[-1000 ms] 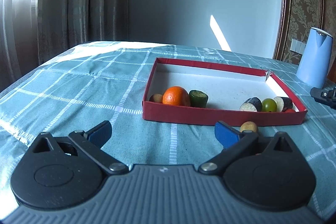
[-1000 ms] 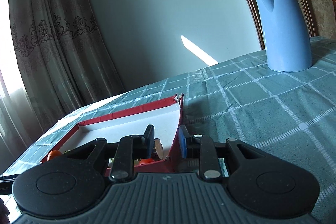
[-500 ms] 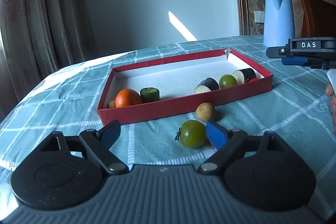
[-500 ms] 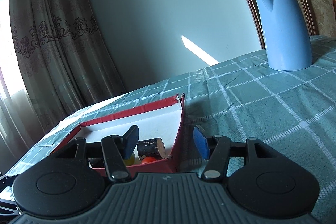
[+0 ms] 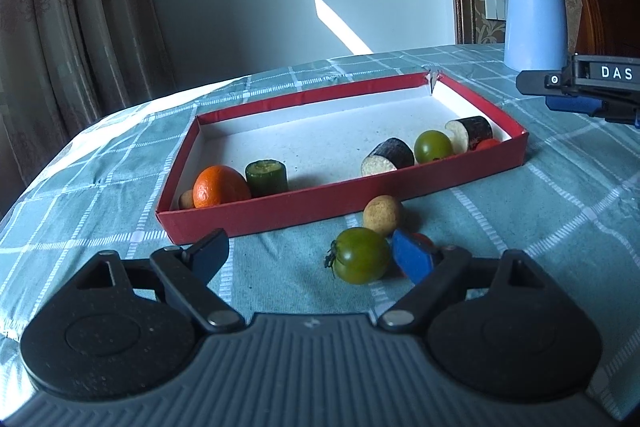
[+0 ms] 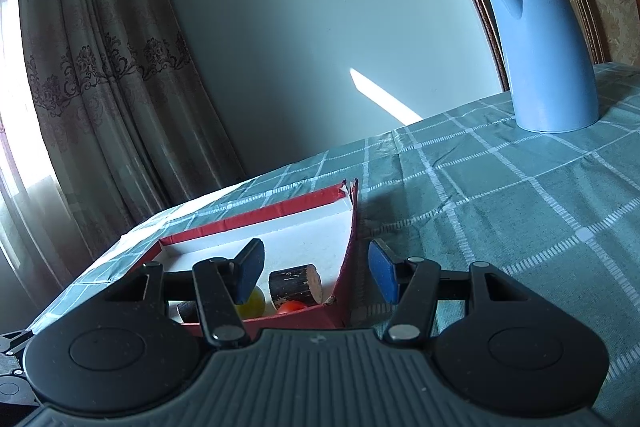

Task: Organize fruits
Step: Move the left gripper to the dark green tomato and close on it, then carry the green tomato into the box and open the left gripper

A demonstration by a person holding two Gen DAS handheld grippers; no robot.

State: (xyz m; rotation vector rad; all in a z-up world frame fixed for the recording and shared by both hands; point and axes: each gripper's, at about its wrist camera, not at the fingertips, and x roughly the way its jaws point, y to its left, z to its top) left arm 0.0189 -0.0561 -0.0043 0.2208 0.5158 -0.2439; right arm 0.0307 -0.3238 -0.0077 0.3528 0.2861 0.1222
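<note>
On the checked worktop (image 5: 560, 211), the left gripper (image 5: 310, 251) holds its fingers wide, nothing gripped, a green tomato (image 5: 362, 255) lying just beside its blue right pad. The right gripper (image 6: 316, 267), fingers partly apart after opening, straddles the red tray (image 6: 348, 267) wall, holding nothing. Its side reads "DAS".

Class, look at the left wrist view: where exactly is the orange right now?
The orange sits inside the red tray, at its near left corner, between a small tan ball on its left and a green cucumber piece on its right.
</note>
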